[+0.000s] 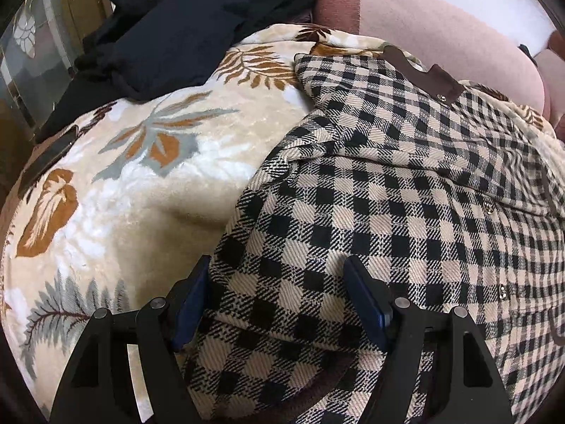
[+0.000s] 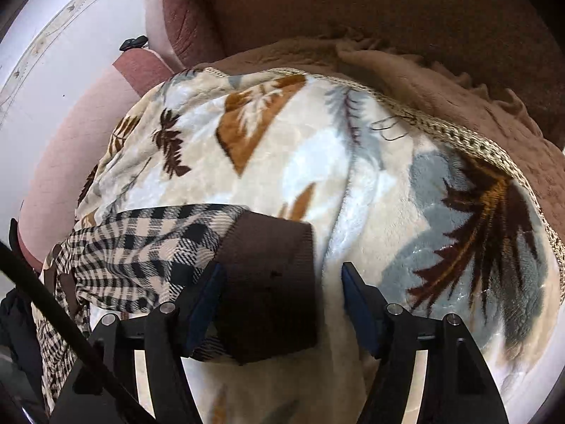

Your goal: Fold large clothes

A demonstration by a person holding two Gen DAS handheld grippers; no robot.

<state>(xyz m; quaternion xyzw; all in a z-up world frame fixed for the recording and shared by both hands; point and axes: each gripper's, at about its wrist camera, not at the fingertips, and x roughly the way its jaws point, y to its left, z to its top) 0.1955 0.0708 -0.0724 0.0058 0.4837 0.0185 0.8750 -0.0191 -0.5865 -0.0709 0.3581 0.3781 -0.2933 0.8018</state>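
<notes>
Checked shirt spread on a leaf-patterned blanket, with both hand-held grippers released above it.

The black-and-beige checked shirt point(image 1: 388, 190) lies flat on the cream blanket point(image 1: 116, 190), its brown collar trim point(image 1: 420, 70) toward the far edge. The left hand-held gripper point(image 1: 279, 296) hangs over the shirt's near part with its jaws spread wide, cloth showing between the blue pads point(image 1: 367, 304); whether they touch it cannot be told. In the right wrist view, a brown cuff point(image 2: 272, 282) ends the checked sleeve point(image 2: 148, 247), and the right hand-held gripper point(image 2: 282, 300), likewise spread, straddles that cuff. Dark garments point(image 1: 169, 31) lie heaped at the blanket's far side, beside pink sofa cushions point(image 1: 441, 35).
</notes>
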